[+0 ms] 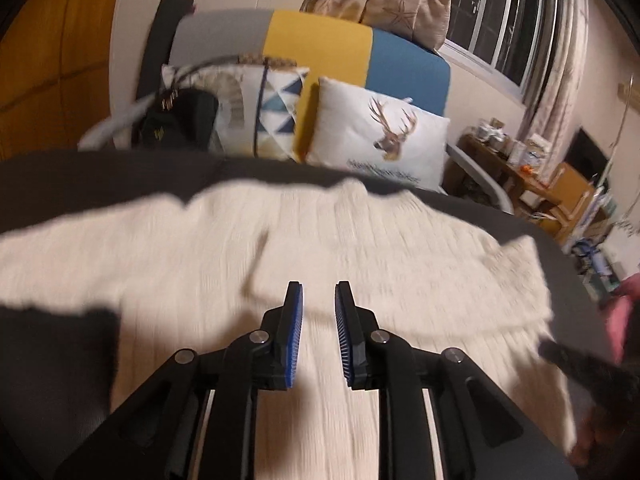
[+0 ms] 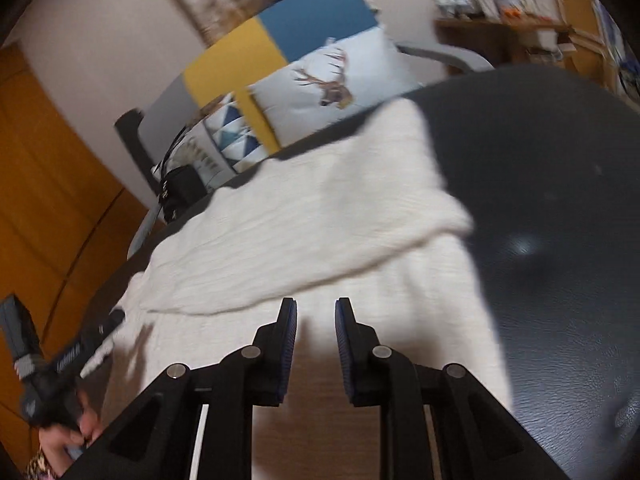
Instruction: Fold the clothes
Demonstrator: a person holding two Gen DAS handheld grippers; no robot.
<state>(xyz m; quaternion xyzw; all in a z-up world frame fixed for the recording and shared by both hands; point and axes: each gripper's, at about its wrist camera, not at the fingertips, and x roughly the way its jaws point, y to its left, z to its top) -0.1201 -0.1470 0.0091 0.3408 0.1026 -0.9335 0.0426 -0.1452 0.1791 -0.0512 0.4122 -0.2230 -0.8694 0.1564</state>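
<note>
A cream ribbed knit sweater [image 1: 240, 248] lies spread on a dark leather-like surface [image 1: 48, 360], with one part folded across its body. My left gripper [image 1: 319, 292] hovers over the sweater's middle, open, nothing between its blue pads. In the right wrist view the same sweater [image 2: 304, 224] shows a folded layer lying across it. My right gripper [image 2: 316, 308] hangs open above the sweater's near part, close to the fold's edge. The left gripper [image 2: 92, 344] and the hand [image 2: 68, 436] holding it appear at the lower left of that view.
Behind the dark surface [image 2: 560, 200] stands a grey, yellow and blue headboard [image 1: 320, 40] with a deer pillow [image 1: 380, 136] and a triangle-pattern pillow [image 1: 264, 108]. A black bag [image 1: 176, 120] sits at the left. A cluttered wooden table [image 1: 516, 168] and a window [image 1: 500, 20] are at the right.
</note>
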